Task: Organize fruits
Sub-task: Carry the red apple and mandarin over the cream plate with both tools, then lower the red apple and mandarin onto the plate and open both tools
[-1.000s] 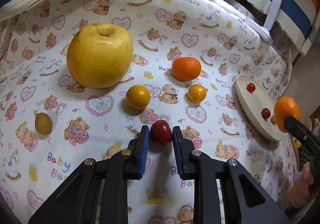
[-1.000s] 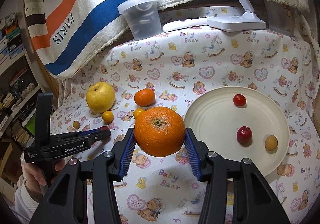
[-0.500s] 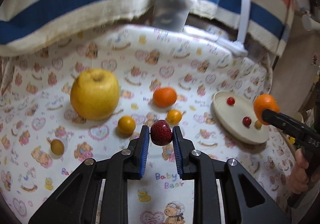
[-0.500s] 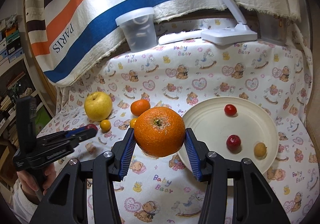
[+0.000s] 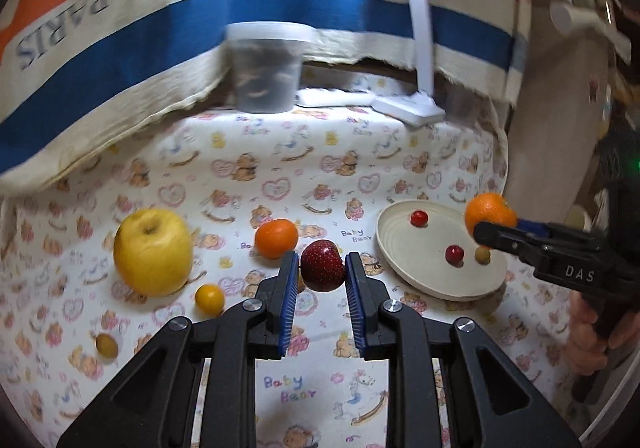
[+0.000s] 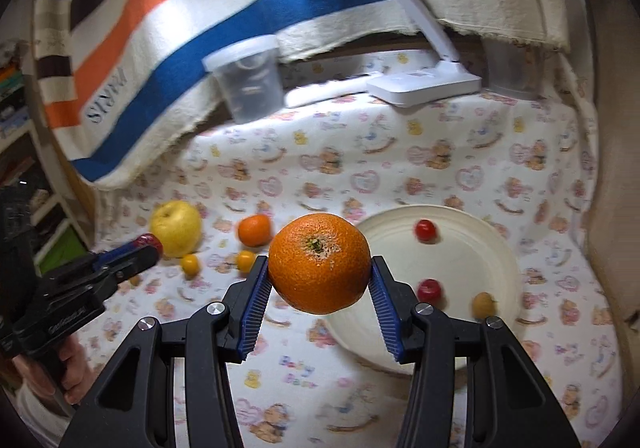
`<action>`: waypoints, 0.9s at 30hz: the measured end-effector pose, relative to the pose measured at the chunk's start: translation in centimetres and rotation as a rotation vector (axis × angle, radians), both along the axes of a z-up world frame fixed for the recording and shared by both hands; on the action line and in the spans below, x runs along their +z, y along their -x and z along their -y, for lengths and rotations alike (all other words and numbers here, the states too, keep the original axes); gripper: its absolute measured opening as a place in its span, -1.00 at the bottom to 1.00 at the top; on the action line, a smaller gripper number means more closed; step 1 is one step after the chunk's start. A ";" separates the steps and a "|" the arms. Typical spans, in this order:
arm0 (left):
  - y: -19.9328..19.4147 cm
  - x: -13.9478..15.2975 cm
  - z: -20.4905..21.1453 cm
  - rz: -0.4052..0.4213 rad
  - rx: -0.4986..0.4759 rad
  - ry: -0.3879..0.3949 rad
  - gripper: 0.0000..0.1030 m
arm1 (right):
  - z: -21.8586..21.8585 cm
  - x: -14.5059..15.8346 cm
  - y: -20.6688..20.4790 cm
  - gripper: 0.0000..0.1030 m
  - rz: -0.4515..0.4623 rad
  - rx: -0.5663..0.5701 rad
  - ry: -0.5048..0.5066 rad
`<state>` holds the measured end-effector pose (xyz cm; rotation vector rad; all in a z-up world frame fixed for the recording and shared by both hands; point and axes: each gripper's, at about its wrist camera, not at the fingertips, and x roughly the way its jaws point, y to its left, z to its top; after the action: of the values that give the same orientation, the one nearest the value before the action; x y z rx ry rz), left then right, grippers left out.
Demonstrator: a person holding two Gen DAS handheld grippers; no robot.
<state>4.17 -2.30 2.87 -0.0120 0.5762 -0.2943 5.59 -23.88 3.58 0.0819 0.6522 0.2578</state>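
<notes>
My left gripper (image 5: pixel 322 272) is shut on a small dark red fruit (image 5: pixel 322 266) and holds it above the cloth. My right gripper (image 6: pixel 318 274) is shut on a large orange (image 6: pixel 319 263), held in the air by the left rim of the cream plate (image 6: pixel 480 248). The plate (image 5: pixel 392 232) holds two small red fruits (image 6: pixel 425 229) (image 6: pixel 429 290) and a small tan fruit (image 6: pixel 483 303). On the cloth lie a big yellow apple (image 5: pixel 153 251), a smaller orange (image 5: pixel 276 238), a small yellow fruit (image 5: pixel 209 298) and a small tan fruit (image 5: pixel 106 345).
A clear plastic tub (image 5: pixel 267 68) and a white desk lamp base (image 5: pixel 412 109) stand at the back of the table. A striped cloth (image 5: pixel 120 48) hangs behind. The bear-print tablecloth (image 5: pixel 304 400) covers the table. The table edge drops off to the right of the plate.
My left gripper has lifted the red fruit off the cloth and tilted up. My right gripper has risen a little with the orange.
</notes>
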 end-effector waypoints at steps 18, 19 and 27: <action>-6.1 -2.1 8.8 -0.168 -0.103 0.079 -0.56 | 5.4 -3.9 -4.5 -0.01 -0.327 -0.133 -0.043; -6.2 -2.1 9.3 -0.168 -0.115 0.065 -0.56 | 5.6 -4.1 -4.7 -0.01 -0.348 -0.125 -0.052; -6.9 -3.3 11.1 -0.202 -0.164 0.043 -0.56 | 5.2 -5.7 -5.7 -0.01 -0.458 -0.053 -0.045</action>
<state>11.11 -13.38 -0.41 -0.0360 0.7734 -0.4684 11.32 -29.13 -2.14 0.2052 1.0980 0.2030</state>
